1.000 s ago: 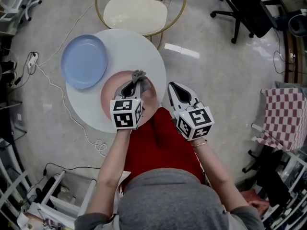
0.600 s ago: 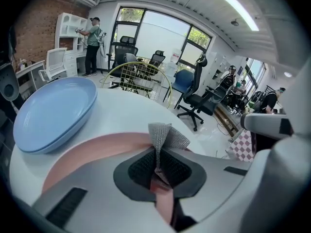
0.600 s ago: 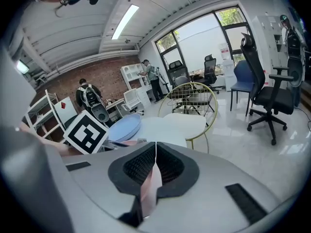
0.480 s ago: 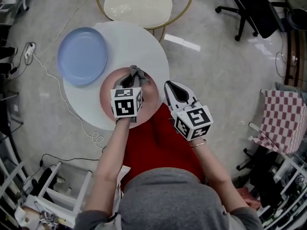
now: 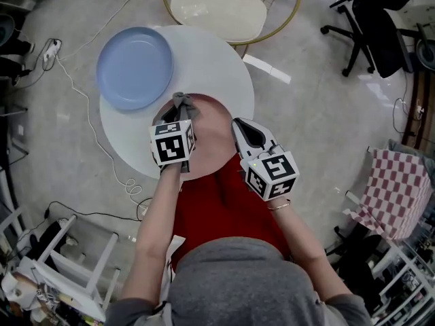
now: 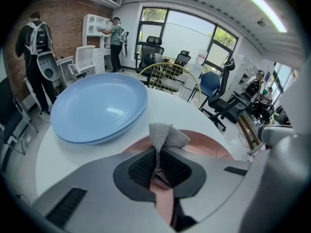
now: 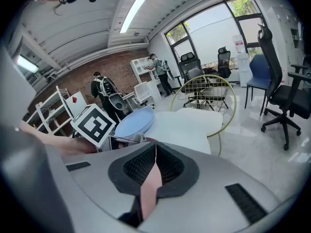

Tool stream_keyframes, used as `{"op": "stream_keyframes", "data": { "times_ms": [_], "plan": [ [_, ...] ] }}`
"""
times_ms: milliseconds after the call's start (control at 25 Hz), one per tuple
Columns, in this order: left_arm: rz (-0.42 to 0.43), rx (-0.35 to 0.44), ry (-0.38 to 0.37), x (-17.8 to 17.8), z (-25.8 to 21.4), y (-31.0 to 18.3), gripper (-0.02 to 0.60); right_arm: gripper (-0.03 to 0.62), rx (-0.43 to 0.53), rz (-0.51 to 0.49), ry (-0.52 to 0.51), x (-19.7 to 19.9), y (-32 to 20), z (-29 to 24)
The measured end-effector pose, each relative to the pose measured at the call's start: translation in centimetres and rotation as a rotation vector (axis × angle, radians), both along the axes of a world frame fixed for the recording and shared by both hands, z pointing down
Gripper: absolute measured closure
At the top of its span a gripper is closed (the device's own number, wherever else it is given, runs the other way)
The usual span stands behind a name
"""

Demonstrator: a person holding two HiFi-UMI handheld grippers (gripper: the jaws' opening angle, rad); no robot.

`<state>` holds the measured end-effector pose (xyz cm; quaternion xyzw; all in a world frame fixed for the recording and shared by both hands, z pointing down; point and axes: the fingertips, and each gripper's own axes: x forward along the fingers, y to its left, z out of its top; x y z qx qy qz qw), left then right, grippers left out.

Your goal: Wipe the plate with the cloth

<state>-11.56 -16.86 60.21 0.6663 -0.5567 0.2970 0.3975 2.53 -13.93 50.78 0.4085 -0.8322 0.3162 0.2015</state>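
Observation:
A pink plate (image 5: 216,133) lies on the near side of a round white table (image 5: 217,66). My left gripper (image 5: 179,111) hangs over the plate's far-left part, shut on a bunched grey cloth (image 5: 181,101). In the left gripper view the cloth (image 6: 165,135) sticks up from between the jaws of the left gripper (image 6: 158,155), with the pink plate (image 6: 210,142) beneath. My right gripper (image 5: 238,123) is at the plate's right rim. In the right gripper view, the right gripper (image 7: 154,152) is shut on the pink rim (image 7: 149,184).
A larger blue plate (image 5: 134,66) sits on the table's far left, close to the cloth. A cream-seated chair (image 5: 217,9) with a gold frame stands beyond the table. A white cable (image 5: 102,148) runs on the floor at left. Office chairs (image 5: 370,26) stand at right.
My left gripper has carried the cloth leftward across the pink plate, toward its far-left edge. The right gripper has kept its hold on the rim.

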Motion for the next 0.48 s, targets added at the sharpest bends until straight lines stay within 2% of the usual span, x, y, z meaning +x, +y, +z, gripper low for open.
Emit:
{"op": "stream_keyframes", "data": {
  "times_ms": [200, 480],
  "plan": [
    [-0.065, -0.022, -0.034, -2.7, -0.1, 1.2, 0.548, 0.565, 0.002, -0.058, -0.005, -2.0, 0.0, -0.2],
    [-0.131, -0.029, -0.063, -4.7, -0.9, 3.1, 0.548, 0.565, 0.007, -0.11, -0.008, -3.0, 0.2, -0.3]
  ]
}}
